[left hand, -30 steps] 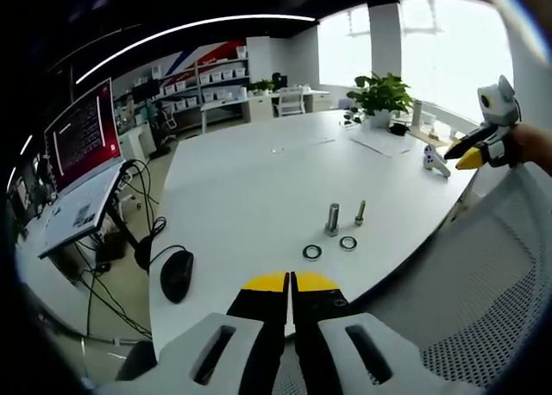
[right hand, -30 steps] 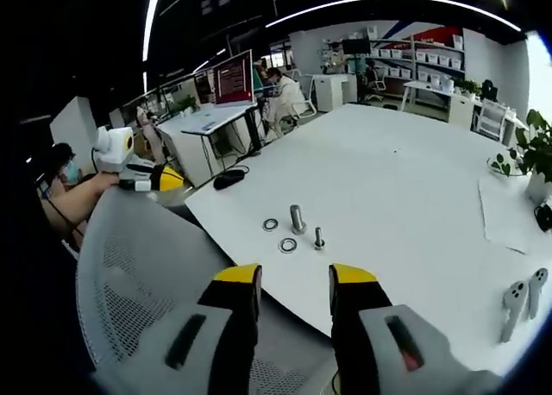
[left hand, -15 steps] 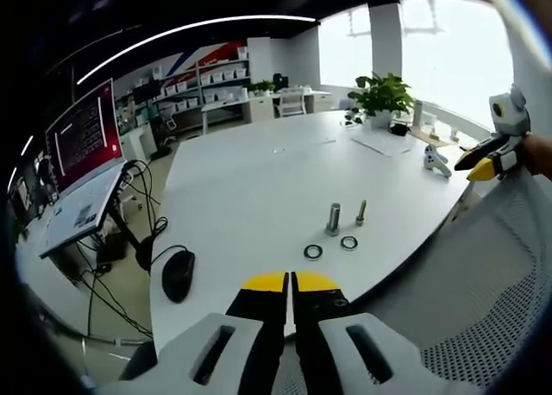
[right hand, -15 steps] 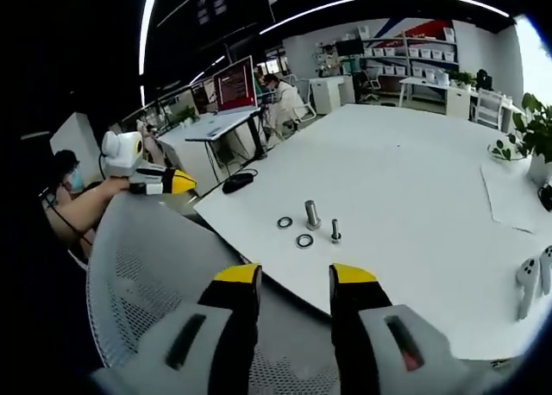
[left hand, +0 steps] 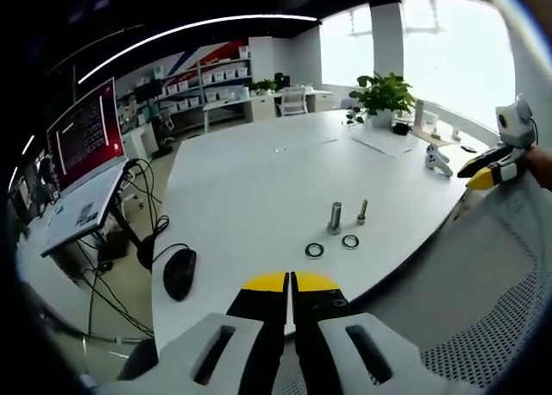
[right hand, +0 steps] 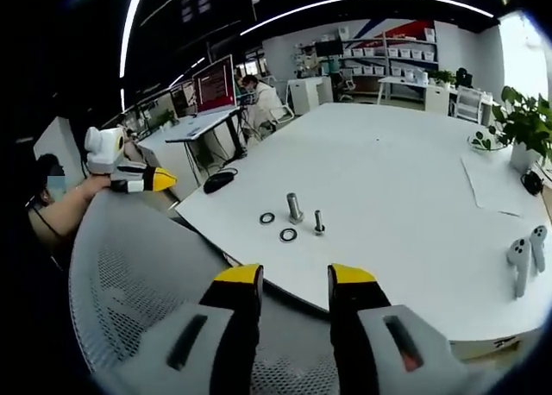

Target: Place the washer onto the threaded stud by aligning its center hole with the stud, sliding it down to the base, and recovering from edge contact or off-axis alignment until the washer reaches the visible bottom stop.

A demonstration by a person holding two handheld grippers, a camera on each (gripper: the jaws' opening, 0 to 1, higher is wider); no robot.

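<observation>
White office table (left hand: 259,179), centre frame: two flat metal washers (left hand: 315,251) beside upright threaded steel stud (left hand: 335,216) and small bolt (left hand: 362,210). Left gripper (left hand: 290,283) pressed closed, empty; right gripper (right hand: 291,276) spread wide, empty.

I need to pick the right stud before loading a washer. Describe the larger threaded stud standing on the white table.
The larger threaded stud is a short grey metal post, upright on the white table near its front edge. Its thread is too small to make out. A thinner bolt stands apart beside it, and two flat washers lie on the table just in front, not touching it. Nothing sits on the stud, and neither gripper is near it.
</observation>
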